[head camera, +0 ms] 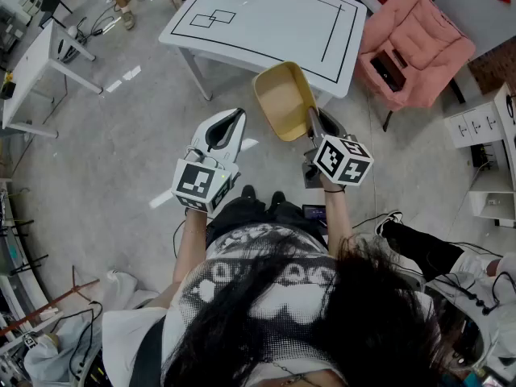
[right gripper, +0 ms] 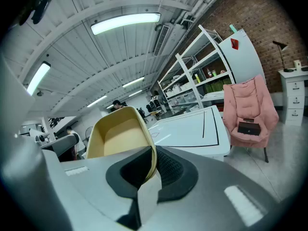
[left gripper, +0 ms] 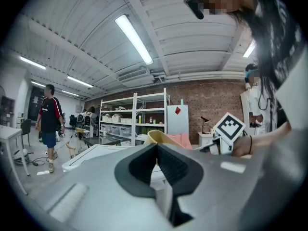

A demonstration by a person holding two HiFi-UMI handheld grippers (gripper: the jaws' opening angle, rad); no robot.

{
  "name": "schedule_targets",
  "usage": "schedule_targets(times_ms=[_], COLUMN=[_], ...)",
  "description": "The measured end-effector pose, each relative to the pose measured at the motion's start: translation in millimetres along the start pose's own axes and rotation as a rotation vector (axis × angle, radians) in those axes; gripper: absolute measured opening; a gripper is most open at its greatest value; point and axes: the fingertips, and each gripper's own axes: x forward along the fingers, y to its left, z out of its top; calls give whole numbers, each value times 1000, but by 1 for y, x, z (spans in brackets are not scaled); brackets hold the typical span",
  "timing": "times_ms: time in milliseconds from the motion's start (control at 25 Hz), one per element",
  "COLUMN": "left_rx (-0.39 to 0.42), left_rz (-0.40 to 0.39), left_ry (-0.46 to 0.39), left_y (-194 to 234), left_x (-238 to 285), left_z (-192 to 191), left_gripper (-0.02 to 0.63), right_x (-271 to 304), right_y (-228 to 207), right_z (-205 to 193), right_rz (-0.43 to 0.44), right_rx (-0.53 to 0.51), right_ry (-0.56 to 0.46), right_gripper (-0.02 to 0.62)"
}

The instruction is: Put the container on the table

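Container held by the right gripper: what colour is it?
The container is plain pale yellow, with no pattern; it shows best in the right gripper view.

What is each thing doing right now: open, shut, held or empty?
container: empty, held in the air, not on the table yet
right hand-held gripper: shut on the container's wall
left hand-held gripper: shut, holding nothing
pink chair: upright, a dark thing lying on its seat
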Motion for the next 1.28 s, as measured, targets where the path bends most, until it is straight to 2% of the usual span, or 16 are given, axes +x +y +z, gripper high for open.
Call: schedule_targets(times_ms=[440,800,1080,1280], left_rx=[-6,-10,-61,-75], left_rz=[-24,-60,-53,-22], left_ry=[-11,-27,-26,-17], left_y=[45,81,122,144], left_x=[-7,-17,-5,3], left_z=[-1,-1,-18,-24], left_gripper=[0,0,0,0], right_x=[34,60,99,129], right_y=[31,58,68,70], right_z=[0,-15,-19,-14], right_rz=[0,-9,-19,3], right_rx=[22,11,-15,-25], right_ry=[-23,7,54,77], right_gripper=[29,30,29,30])
